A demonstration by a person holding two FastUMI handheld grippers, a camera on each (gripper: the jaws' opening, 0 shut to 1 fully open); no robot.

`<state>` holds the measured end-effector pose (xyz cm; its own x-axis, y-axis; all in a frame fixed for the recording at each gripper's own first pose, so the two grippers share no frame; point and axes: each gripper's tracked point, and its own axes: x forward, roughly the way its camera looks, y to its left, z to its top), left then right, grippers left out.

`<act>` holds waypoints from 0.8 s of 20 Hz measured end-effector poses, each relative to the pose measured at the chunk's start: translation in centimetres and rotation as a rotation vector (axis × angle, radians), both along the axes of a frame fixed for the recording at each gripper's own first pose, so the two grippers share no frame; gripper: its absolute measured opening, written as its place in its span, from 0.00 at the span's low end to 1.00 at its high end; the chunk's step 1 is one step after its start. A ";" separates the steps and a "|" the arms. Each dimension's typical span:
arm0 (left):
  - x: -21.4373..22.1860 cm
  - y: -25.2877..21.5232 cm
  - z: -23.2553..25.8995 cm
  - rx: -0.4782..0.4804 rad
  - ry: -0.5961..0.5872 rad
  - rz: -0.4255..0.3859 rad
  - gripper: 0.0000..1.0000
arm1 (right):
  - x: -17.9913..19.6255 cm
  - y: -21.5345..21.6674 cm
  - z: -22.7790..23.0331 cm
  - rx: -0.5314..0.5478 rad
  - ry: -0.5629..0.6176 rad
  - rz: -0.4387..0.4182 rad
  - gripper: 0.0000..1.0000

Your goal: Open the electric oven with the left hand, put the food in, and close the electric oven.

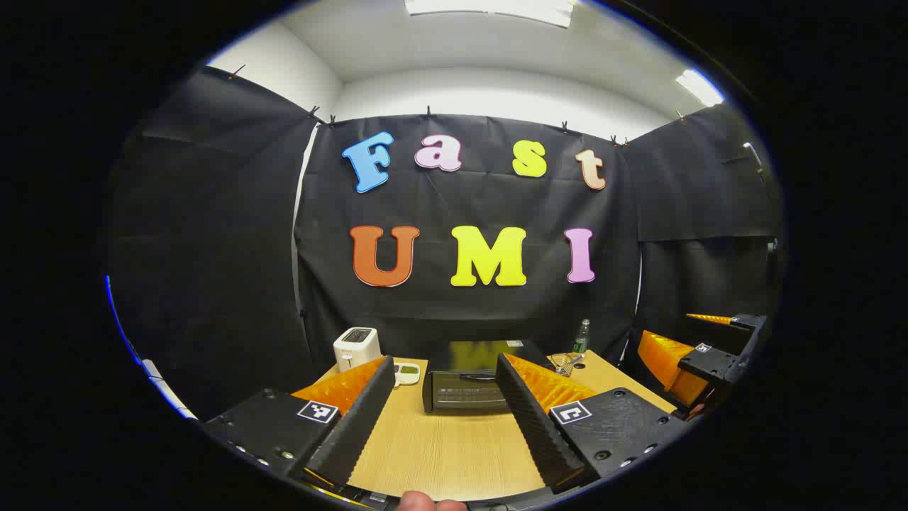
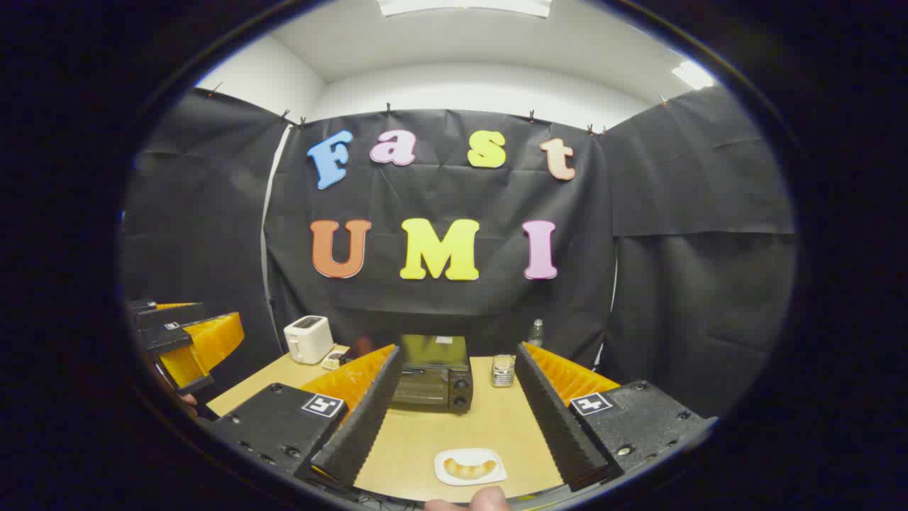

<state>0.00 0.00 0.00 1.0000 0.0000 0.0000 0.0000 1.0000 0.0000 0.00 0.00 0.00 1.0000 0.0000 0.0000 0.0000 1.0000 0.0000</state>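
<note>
The left gripper (image 1: 445,369) is spread wide, holds nothing and touches nothing; it hangs above the near part of the wooden tabletop (image 1: 454,447). The right gripper (image 2: 457,355) is likewise spread wide and empty, held above the tabletop without contact. In the right gripper view, the nearest object is a small white plate (image 2: 470,466) lying on the tabletop between the two fingers at the near edge; a piece of golden-brown food (image 2: 469,468) lies on it. A fingertip of the person (image 2: 489,499) shows at the bottom edge, just below the plate. Farther along the tabletop, between the fingers in both views, stands the electric oven (image 2: 433,372), dark, with its door closed and its handle across the front. The tabletop between each gripper and the oven front carries no obstacle apart from the plate. In the left gripper view, the oven (image 1: 468,376) lies straight ahead, well apart from the fingertips. To the left of the oven stands a white toaster (image 2: 307,338), with a small white dish (image 1: 406,372) between toaster and oven. To the right of the oven stands a glass jar (image 2: 502,370), and behind it a bottle (image 2: 536,332) close to the booth wall. The right gripper also appears at the right edge of the left gripper view, held off the side of the tabletop.
</note>
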 end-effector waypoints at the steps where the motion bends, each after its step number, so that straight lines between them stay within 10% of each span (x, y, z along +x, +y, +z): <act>1: 0.1 -0.1 -0.1 0.001 0.000 -0.002 0.93 | 0.0 -0.1 -0.1 0.007 0.005 -0.002 0.98; 16: 0.2 -0.2 -1.2 -0.016 0.029 -0.023 0.93 | -0.9 -1.2 -0.3 0.015 0.017 -0.043 1.00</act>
<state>0.16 -0.18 -1.16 0.9993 -0.0232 -0.0292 0.0227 0.9996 -0.0164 -0.93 -1.21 -0.27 0.9989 -0.0428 -0.0173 0.0430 0.9990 0.0142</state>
